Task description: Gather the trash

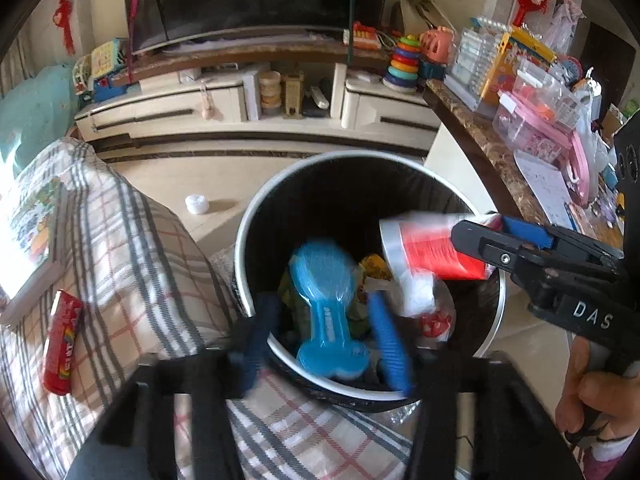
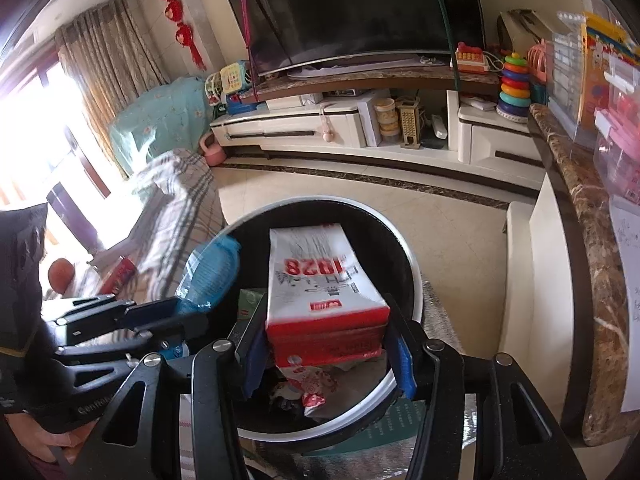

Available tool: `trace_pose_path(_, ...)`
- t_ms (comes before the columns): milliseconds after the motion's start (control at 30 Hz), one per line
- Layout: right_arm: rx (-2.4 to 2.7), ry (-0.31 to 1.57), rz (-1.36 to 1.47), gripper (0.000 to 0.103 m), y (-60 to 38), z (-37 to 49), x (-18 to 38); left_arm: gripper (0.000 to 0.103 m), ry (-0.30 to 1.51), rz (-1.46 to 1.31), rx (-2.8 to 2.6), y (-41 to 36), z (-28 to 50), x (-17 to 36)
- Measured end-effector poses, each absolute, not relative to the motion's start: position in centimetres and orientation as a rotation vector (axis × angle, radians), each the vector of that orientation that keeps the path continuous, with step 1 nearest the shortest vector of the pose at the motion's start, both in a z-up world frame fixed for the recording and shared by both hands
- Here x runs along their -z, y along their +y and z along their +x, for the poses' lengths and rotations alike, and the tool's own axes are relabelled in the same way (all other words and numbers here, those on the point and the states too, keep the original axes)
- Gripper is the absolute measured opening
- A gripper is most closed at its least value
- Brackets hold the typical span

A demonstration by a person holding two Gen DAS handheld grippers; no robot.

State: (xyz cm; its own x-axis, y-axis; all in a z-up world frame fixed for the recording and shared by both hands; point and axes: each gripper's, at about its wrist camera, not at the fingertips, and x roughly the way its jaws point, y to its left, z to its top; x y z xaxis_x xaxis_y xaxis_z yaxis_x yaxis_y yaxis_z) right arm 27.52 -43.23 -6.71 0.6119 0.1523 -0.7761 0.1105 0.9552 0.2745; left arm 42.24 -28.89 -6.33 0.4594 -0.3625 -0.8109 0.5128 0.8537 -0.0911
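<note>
A round bin (image 1: pixel 245 240) with a white rim and black liner stands on the floor, with wrappers and other trash inside. My left gripper (image 1: pixel 324 344) hangs over its near rim, jaws apart. A blurred blue plastic item (image 1: pixel 326 304) lies between the blue pads with gaps on both sides. In the right wrist view the same blue item (image 2: pixel 212 268) sits just past the left gripper (image 2: pixel 188 316). My right gripper (image 2: pixel 328 360) is shut on a red and white box (image 2: pixel 326 300) above the bin (image 2: pixel 416 280). From the left wrist, the right gripper (image 1: pixel 480 232) holds this box (image 1: pixel 432 248) over the bin's right side.
A plaid-covered sofa (image 1: pixel 132 264) touches the bin's left side, with a red candy pack (image 1: pixel 62 344) on it. A white crumpled scrap (image 1: pixel 196 204) lies on the tiled floor. A marble counter (image 1: pixel 492 152) crowded with clutter runs along the right. A TV cabinet (image 1: pixel 248 120) stands beyond.
</note>
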Motion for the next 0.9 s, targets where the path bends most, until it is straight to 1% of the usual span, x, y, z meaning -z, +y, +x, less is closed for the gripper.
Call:
trace_pose_path(67, -0.021, 0.911, 0.335, 0.056, -43.6, 27.3, 6.6, 0.055, 0.945, 0.163, 0.538, -28.3, 41.9, 6.0)
trace_pose_path(233, -0.009, 0.867, 0.367, 0.056, -44.0, 26.1, 5.4, 0.056, 0.93, 0.134, 0.513, -26.2, 40.6, 5.5)
trace_pose_path(267, -0.012, 0.858, 0.374, 0.058, -43.9, 25.7, 5.1, 0.057, 0.926, 0.128, 0.509, -25.9, 40.2, 5.4)
trace_pose_path(367, -0.016, 0.835, 0.387, 0.067, -43.5, 24.8, 4.2, 0.06, 0.908, 0.083, 0.5, -24.2, 38.5, 5.0)
trace_pose_path(433, -0.02, 0.816, 0.4, 0.073, -43.1, 23.9, 3.6, 0.06, 0.894, 0.048, 0.496, -22.7, 36.9, 4.8)
trace_pose_path(500, -0.021, 0.802, 0.412, 0.082, -42.6, 23.1, 3.1, 0.062, 0.88, 0.016, 0.48, -21.1, 35.4, 4.7)
trace_pose_path(600, -0.031, 0.776, 0.432, 0.089, -41.5, 21.5, 2.5, 0.066, 0.865, -0.04, 0.469, -18.9, 33.1, 4.8)
trace_pose_path(700, -0.04, 0.762, 0.448, 0.092, -40.1, 20.0, 2.4, 0.066, 0.858, -0.098, 0.451, -16.4, 30.8, 5.3)
trace_pose_path(900, -0.062, 0.776, 0.462, 0.092, -37.1, 17.5, 3.2, 0.066, 0.84, -0.122, 0.432, -12.8, 27.0, 5.8)
